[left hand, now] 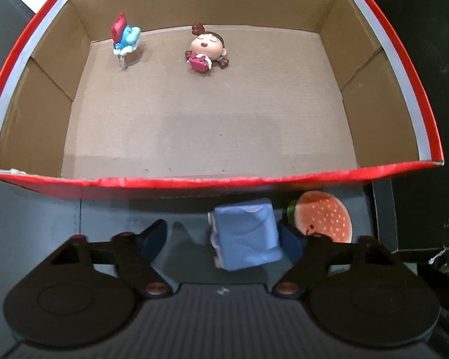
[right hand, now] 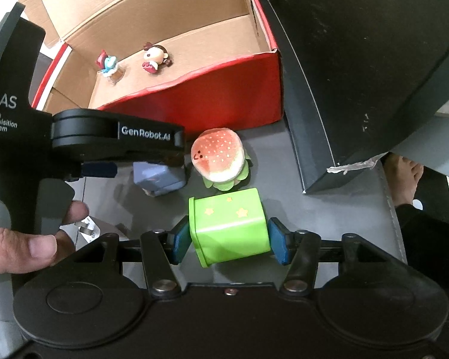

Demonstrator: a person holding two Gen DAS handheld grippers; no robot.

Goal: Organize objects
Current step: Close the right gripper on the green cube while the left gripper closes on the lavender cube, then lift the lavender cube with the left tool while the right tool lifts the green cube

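Green star-printed cube [right hand: 229,227] sits clamped between the right fingers [right hand: 182,240], while the left fingers [left hand: 289,240] stand apart, only one touching a blue cube [left hand: 245,233].

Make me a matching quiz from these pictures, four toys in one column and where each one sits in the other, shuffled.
Things:
1. green cube
2. blue cube
3. burger toy
4. sleeping doll

Places:
A. inside the cardboard box
B. on the table, beside the blue cube, in no gripper
C. between the right gripper fingers
D. between the left gripper fingers

Pairs: 1-C, 2-D, 3-B, 4-A
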